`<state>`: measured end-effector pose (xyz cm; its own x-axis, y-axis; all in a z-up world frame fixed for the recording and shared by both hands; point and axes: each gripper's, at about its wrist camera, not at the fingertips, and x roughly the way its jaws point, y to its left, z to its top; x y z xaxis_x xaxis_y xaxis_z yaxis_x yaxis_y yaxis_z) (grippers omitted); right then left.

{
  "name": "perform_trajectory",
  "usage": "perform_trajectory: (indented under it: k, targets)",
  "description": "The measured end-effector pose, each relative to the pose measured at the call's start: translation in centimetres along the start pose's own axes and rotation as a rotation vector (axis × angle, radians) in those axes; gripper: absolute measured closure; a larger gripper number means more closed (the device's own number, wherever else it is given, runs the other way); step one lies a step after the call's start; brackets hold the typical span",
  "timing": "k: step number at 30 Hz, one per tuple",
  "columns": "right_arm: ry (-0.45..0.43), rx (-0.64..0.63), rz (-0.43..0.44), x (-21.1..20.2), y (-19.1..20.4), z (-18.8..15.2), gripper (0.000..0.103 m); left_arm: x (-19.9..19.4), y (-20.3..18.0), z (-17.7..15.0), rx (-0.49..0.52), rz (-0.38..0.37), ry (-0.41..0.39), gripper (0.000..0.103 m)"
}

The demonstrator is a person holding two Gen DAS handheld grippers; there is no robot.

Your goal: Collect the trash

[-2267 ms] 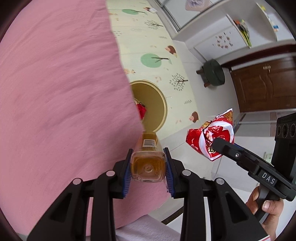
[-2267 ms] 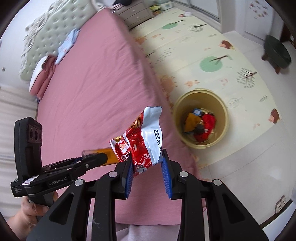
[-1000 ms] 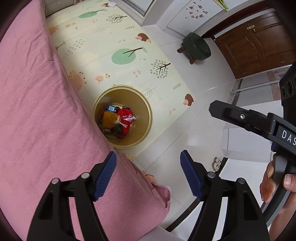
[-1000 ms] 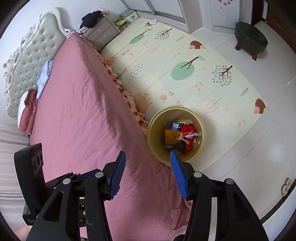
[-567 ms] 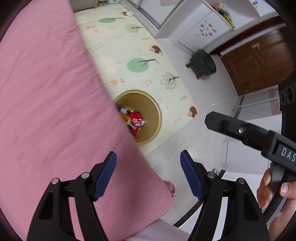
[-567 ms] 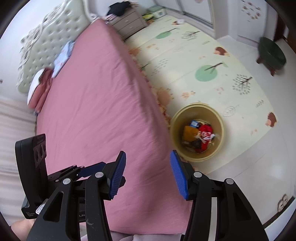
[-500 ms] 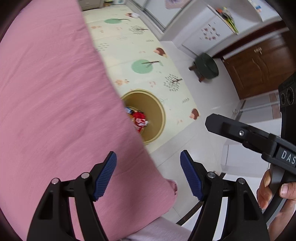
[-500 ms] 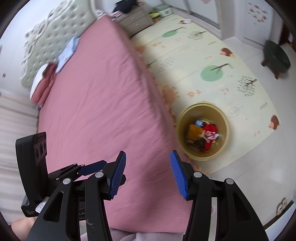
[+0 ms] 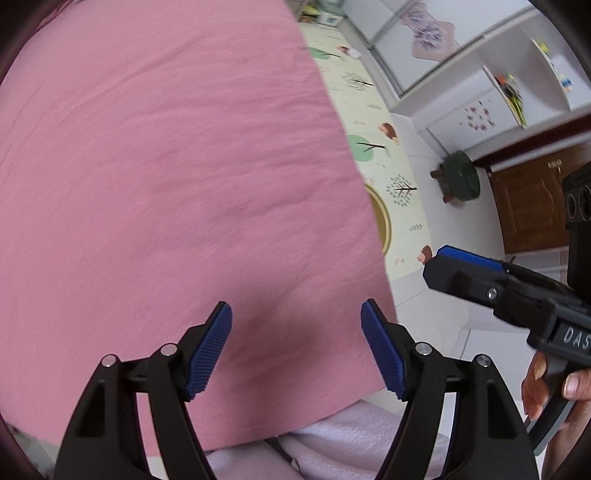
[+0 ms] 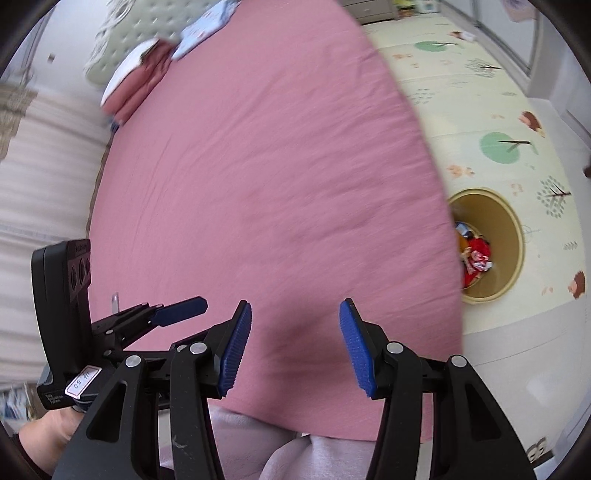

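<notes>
So both grippers are hanging over the pink bedspread (image 10: 258, 166), pointing down at it, and neither one is carrying anything. Going left to right in the right wrist view: far left there's a striped curtain (image 10: 40, 177), then the padded headboard (image 10: 122, 33) with a folded pink-and-white pillow stack (image 10: 136, 74) and a light blue cloth (image 10: 203, 26) up top. Down low on the left you can see the left gripper (image 9: 295, 350) from the side, held in a hand (image 10: 51, 432). Its jaws are opening wider right now with nothing but bedspread between the blue pads (image 9: 208, 350).

Middle of the frame is the right gripper (image 10: 295, 347), jaws about half apart, nothing between them either. Its blue pads (image 10: 236, 347) frame bare pink fabric. Some pale lilac fabric (image 10: 295, 458) sits along the bottom edge, can't tell exactly what it is.

Over to the right, past the bed edge, there's the play mat (image 10: 480, 92) with trees and hedgehogs printed on it, and the yellow trash bin (image 10: 513, 236) standing on it just beside the bed. The trash (image 10: 476, 258) is inside the bin, a red wrapper plus something orange and blue, partly hidden by the bedspread edge.

In the left wrist view only a sliver of the bin shows, and further right there's a dark green stool (image 9: 461, 177) and a brown wooden door (image 9: 532, 206).
</notes>
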<state>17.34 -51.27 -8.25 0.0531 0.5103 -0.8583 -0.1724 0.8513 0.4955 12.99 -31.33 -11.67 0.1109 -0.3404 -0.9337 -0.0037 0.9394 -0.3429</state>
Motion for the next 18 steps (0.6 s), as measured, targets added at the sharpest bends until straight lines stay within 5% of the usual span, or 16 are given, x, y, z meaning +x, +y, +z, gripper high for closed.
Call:
perform_trajectory:
  k: [10,18]
  targets:
    - [-0.066,-0.071,-0.037,-1.5,6.3,-1.0,0.042,-5.5,4.7,-3.1,-0.087,0.073,-0.09,0.013]
    - [-0.185,-0.143,-0.101,-5.5,11.7,-1.7,0.028,-13.5,5.2,-4.7,-0.084,0.169,-0.253,0.008]
